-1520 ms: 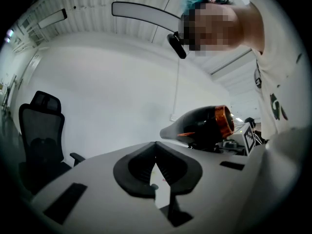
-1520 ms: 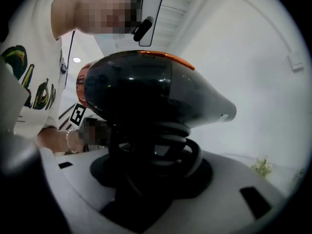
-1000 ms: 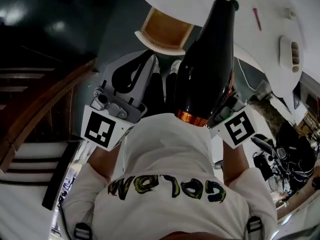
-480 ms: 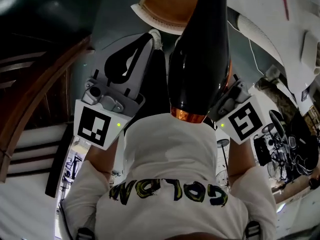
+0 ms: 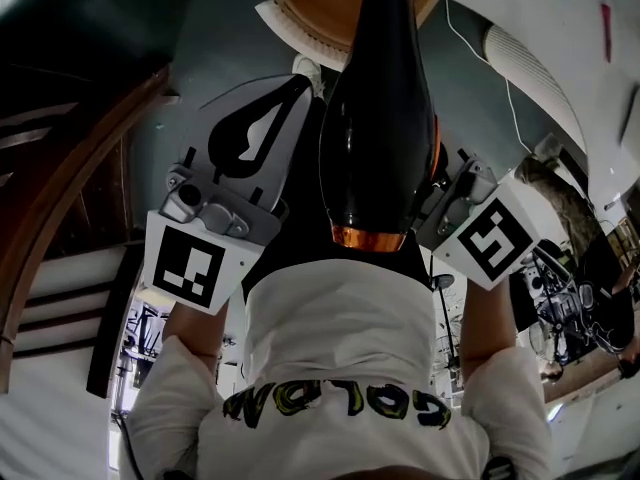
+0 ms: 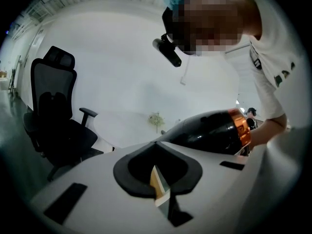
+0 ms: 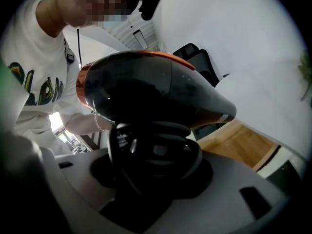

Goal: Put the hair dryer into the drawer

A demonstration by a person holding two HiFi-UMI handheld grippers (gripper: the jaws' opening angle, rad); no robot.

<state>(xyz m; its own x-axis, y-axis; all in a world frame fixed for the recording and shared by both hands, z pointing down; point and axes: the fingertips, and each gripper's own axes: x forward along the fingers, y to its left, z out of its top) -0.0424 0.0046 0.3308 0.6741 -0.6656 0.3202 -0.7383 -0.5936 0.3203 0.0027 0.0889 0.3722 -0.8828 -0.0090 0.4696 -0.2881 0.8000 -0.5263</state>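
At far left of the head view, a curved wooden rail (image 5: 70,168) runs into shadow; its surroundings are too dark to identify. Next comes the left hand-held gripper (image 5: 303,76): its jaws stand closed to a thin slit and carry nothing. At centre, the black hair dryer (image 5: 380,118) with its orange rear ring is held in the air, nozzle towards the open drawer (image 5: 320,3). The drawer is cut off by the top edge of the view, and the dryer body hides part of its wooden floor. The right hand-held gripper (image 7: 156,160) is clamped wide on the dryer's handle, which is wrapped in coiled cord; in the head view its jaw tips are hidden behind the dryer. At far right, a white surface (image 5: 530,18) is only partly in view.
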